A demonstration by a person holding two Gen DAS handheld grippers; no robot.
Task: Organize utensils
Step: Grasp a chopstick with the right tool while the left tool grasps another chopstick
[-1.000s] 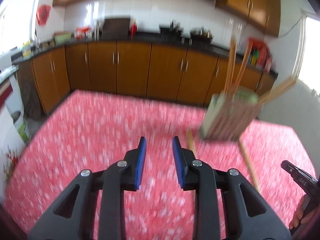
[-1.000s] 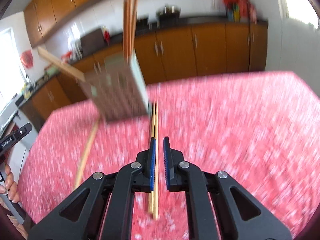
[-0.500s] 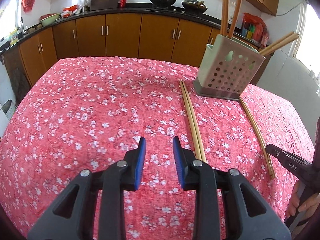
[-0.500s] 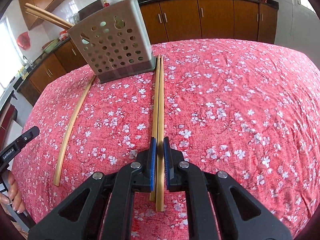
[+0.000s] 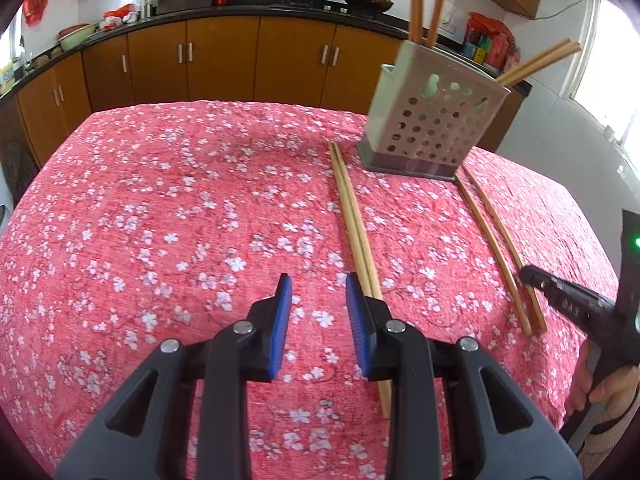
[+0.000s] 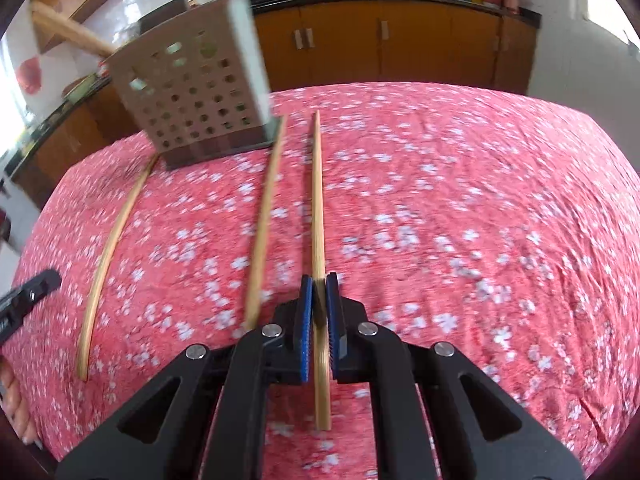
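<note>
On the left, the left gripper (image 5: 318,292) hangs low over the red flowered cloth of the bench (image 5: 160,208), its blue pads part-way open as they were a second ago, with nothing between them; a pair of chopsticks (image 5: 352,216) lies just beside its right finger, running back toward the perforated holder (image 5: 434,128), which already stands with several chopsticks upright in it. Further right a second pair (image 5: 496,248) lies on the cloth by the holder's other corner. On the right, the change: the right gripper (image 6: 319,286) is now clamped on one chopstick (image 6: 317,200), which has split away from its partner (image 6: 266,216), half a second ago the two lay pressed side by side. So one stick looks secured and ready to lift toward the holder, while three remain loose on the cloth.
</note>
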